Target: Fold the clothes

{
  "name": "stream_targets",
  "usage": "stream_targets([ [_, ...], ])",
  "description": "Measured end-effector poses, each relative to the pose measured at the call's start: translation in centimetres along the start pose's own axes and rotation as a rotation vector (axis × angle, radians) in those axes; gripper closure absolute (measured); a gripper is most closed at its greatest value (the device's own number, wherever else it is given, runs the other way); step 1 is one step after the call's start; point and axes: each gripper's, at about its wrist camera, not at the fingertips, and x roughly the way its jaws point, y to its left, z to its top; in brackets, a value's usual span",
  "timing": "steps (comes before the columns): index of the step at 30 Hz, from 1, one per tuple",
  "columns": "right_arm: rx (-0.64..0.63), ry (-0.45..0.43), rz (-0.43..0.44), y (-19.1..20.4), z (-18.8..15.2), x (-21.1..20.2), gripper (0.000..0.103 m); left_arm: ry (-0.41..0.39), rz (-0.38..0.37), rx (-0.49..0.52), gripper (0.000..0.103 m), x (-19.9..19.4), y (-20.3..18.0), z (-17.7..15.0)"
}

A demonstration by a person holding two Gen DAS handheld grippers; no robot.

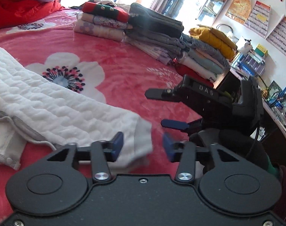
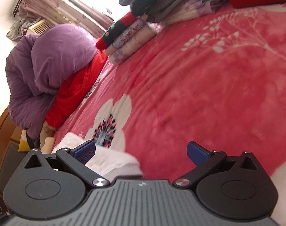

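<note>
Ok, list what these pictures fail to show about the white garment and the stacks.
- White garment: left wrist view, cut off by the left edge; its end near the left gripper is motion-blurred.
- White garment, right wrist view: mostly hidden behind the right gripper.
- Folded stacks: right wrist view, cut off by the top edge.

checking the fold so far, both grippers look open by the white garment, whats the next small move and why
Probably close the left gripper on the white garment corner lying between its open pads: the garment lies only partly folded on the pink blanket, and the right gripper is open too.
</note>
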Motion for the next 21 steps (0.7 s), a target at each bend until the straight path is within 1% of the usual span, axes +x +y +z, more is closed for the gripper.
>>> stream_targets([
  [2,-0.007,0.028,0.012,0.3,-0.4,0.5,0.0,-0.046,0.032,-0.061,0.046,-1.7,2.3,0.9],
  [3,-0.023,0.036,0.011,0.7,-0.6,0.8,0.0,-0.075,0.062,-0.101,0.046,-2.6,3.7,1.4],
  [5,-0.058,0.041,0.003,1.4,-0.9,1.3,0.001,-0.147,0.14,-0.186,0.046,-4.7,6.8,2.3],
  [7,-0.112,0.022,-0.015,2.4,-1.1,1.5,0.002,-0.219,0.226,-0.278,0.046,-6.9,10.2,3.1],
  [9,-0.163,0.018,-0.012,3.4,-1.4,1.8,0.002,-0.286,0.311,-0.375,0.045,-9.0,13.5,3.7],
  [12,-0.184,0.039,0.012,4.2,-1.8,2.7,0.004,-0.33,0.394,-0.499,0.041,-10.7,17.8,4.1],
  [15,-0.2,0.061,0.02,5.0,-2.1,3.9,0.005,-0.336,0.437,-0.585,0.041,-10.9,21.2,4.5],
  [18,-0.209,0.067,0.034,5.6,-2.2,4.8,0.005,-0.337,0.432,-0.636,0.039,-10.2,23.4,4.9],
  [21,-0.215,0.072,0.043,5.8,-2.0,5.6,0.005,-0.325,0.426,-0.654,0.039,-8.5,24.9,5.8],
])
